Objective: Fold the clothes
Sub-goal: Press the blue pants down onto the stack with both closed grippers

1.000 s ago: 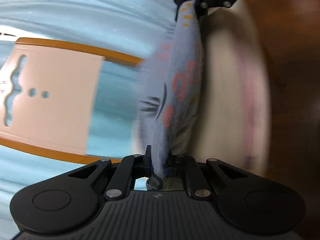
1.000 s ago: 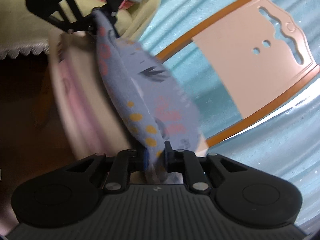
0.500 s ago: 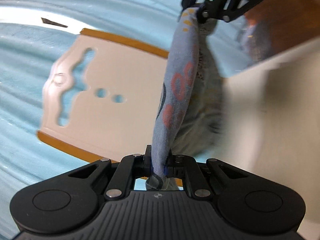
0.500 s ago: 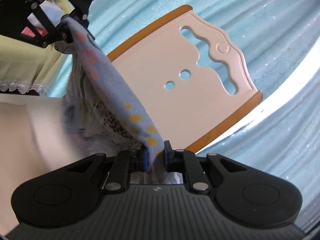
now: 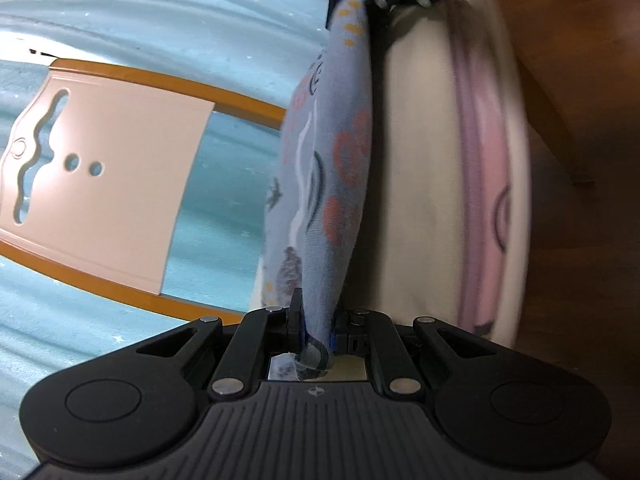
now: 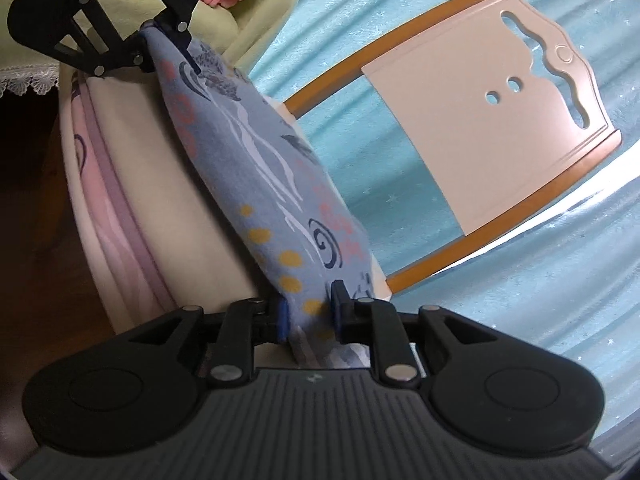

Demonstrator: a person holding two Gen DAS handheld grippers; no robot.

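Blue patterned cloth (image 5: 332, 168) hangs stretched between the left hand-held gripper (image 5: 316, 332) and the right hand-held gripper (image 6: 308, 316), each clamped narrow on an edge, above the cream folding board (image 6: 480, 120). To fold well, I judge both should keep even tension and lower together.

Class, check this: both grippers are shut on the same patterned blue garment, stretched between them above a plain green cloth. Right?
Not quite. The cloth below is light blue with small stars, as the right wrist view shows. Both the left gripper and right gripper are shut on the patterned blue garment.
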